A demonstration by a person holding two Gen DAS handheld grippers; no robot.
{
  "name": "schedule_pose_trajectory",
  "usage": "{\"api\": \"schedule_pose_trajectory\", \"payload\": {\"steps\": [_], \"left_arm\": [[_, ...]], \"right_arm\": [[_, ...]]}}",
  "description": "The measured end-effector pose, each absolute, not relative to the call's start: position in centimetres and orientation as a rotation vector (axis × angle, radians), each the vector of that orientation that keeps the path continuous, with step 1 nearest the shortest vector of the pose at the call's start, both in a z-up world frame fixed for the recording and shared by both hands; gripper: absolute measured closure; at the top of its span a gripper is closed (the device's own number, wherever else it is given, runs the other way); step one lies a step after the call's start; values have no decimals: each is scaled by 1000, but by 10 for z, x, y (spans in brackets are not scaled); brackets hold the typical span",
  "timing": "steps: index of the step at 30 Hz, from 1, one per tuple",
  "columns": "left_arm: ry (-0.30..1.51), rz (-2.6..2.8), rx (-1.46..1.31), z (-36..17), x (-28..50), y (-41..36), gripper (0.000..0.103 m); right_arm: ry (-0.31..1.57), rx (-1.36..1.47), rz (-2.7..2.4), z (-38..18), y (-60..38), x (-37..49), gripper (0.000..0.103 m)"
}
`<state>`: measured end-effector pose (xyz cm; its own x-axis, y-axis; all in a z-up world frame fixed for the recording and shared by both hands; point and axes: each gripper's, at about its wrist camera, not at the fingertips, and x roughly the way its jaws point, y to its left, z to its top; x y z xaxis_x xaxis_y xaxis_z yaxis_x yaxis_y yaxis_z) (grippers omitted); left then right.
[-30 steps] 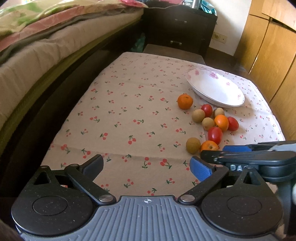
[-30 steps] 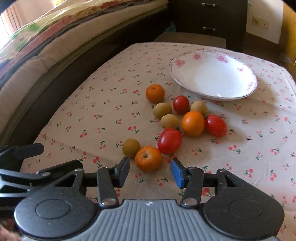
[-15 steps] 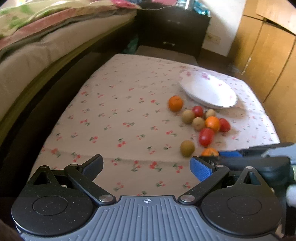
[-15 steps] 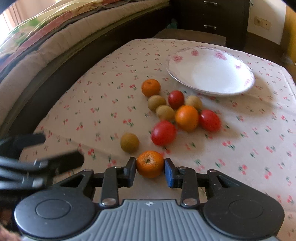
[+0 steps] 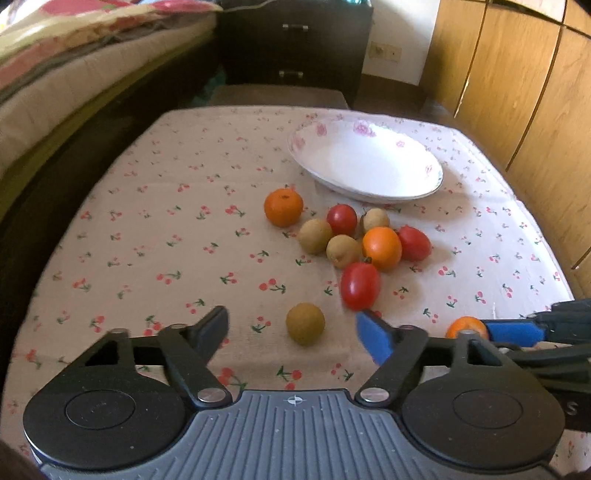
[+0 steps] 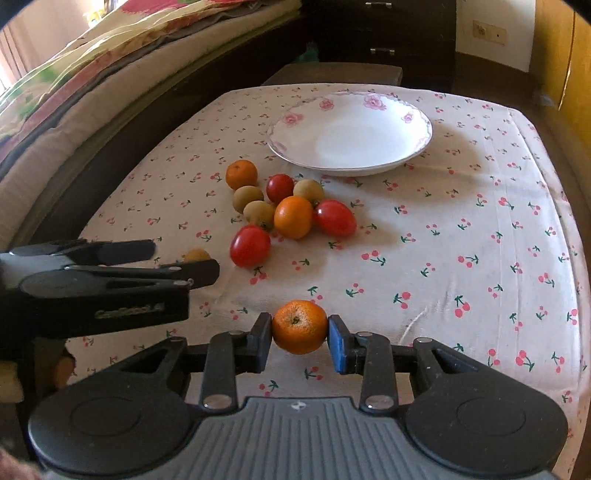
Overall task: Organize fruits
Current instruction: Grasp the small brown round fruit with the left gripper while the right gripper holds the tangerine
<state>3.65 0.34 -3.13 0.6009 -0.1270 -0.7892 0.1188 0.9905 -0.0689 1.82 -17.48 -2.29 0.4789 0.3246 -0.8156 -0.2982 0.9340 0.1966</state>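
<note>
My right gripper (image 6: 300, 338) is shut on a small orange (image 6: 299, 326) and holds it above the cherry-print tablecloth; the orange also shows at the right of the left wrist view (image 5: 466, 327). My left gripper (image 5: 291, 330) is open and empty, with a brown longan (image 5: 305, 324) lying just ahead between its fingers. A white flowered plate (image 6: 349, 133) sits empty at the back. In front of it lies a cluster of fruit: an orange (image 6: 241, 174), another orange (image 6: 293, 216), red tomatoes (image 6: 250, 246) and brown longans (image 6: 248, 198).
The table (image 6: 480, 229) is small, with edges close on all sides. A bed (image 6: 74, 85) runs along the left. A dark drawer cabinet (image 6: 384, 33) stands behind, and wooden cupboard doors (image 5: 517, 85) line the right.
My right gripper closed on the nearest orange and lifted it back and to the right. My left gripper moved forward to the lone longan and stayed open.
</note>
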Motion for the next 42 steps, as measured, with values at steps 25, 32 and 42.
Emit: {"api": "schedule_pose_trajectory", "payload": {"steps": [25,32,42], "left_arm": [[930,-162,46,-40,32,-9,71],[942,-160,61,-38,34,-16,71],[884,-186,-8,0,31,-7,71]], "right_arm": [[1012,37,357,-28,-182,24,69],[987,22,354,-15,-178,23,69],[899,43,340,23,-180,25,69]]}}
